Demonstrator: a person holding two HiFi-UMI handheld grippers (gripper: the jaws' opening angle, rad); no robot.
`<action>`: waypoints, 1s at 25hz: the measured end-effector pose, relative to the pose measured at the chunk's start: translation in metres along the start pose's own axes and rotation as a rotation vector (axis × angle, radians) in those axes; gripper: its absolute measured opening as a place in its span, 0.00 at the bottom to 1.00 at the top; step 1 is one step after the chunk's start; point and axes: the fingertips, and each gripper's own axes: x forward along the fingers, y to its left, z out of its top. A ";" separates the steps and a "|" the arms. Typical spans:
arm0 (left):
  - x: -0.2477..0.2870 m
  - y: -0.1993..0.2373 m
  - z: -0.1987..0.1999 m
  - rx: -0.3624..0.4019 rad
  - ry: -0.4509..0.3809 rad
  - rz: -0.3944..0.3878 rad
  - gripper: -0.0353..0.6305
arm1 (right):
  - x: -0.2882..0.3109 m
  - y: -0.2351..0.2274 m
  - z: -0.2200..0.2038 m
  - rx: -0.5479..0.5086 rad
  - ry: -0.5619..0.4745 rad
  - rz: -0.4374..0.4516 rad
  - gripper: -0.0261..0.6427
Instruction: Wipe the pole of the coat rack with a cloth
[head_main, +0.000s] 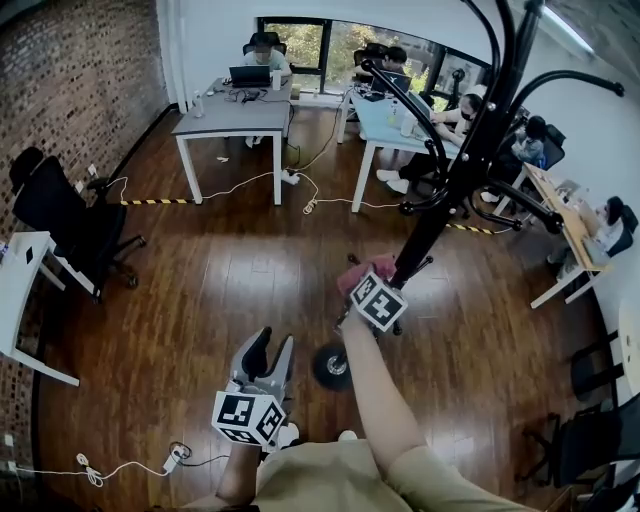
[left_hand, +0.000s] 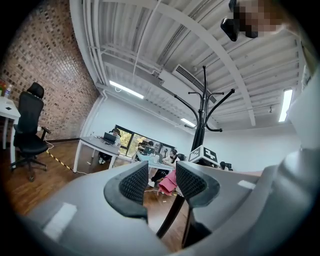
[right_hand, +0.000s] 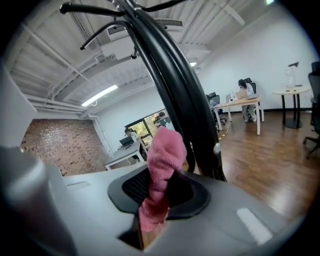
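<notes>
The black coat rack pole (head_main: 440, 205) slants up from its round base (head_main: 331, 366) on the wooden floor to curved hooks at the top right. My right gripper (head_main: 358, 283) is shut on a pink cloth (head_main: 352, 272) and holds it against the lower pole. In the right gripper view the cloth (right_hand: 163, 162) stands bunched between the jaws, with the pole (right_hand: 184, 100) just behind it. My left gripper (head_main: 270, 346) is open and holds nothing, low and to the left of the base. The left gripper view shows the pole (left_hand: 202, 117) and the cloth (left_hand: 169, 183) beyond its spread jaws.
A black office chair (head_main: 62, 215) and a white table (head_main: 22, 270) stand at the left. Desks (head_main: 230, 118) with seated people fill the back and right. Yellow-black tape (head_main: 155, 201) and cables (head_main: 120, 468) lie on the floor.
</notes>
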 end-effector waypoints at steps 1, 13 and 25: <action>-0.003 0.005 -0.001 -0.003 -0.002 0.007 0.30 | 0.005 -0.006 -0.008 -0.005 0.017 -0.020 0.14; -0.024 0.044 -0.001 -0.031 0.007 0.075 0.29 | -0.009 0.103 -0.080 -0.145 0.142 0.538 0.14; 0.011 0.026 -0.003 0.007 0.015 0.045 0.29 | -0.149 -0.052 0.035 -0.344 -0.178 0.656 0.14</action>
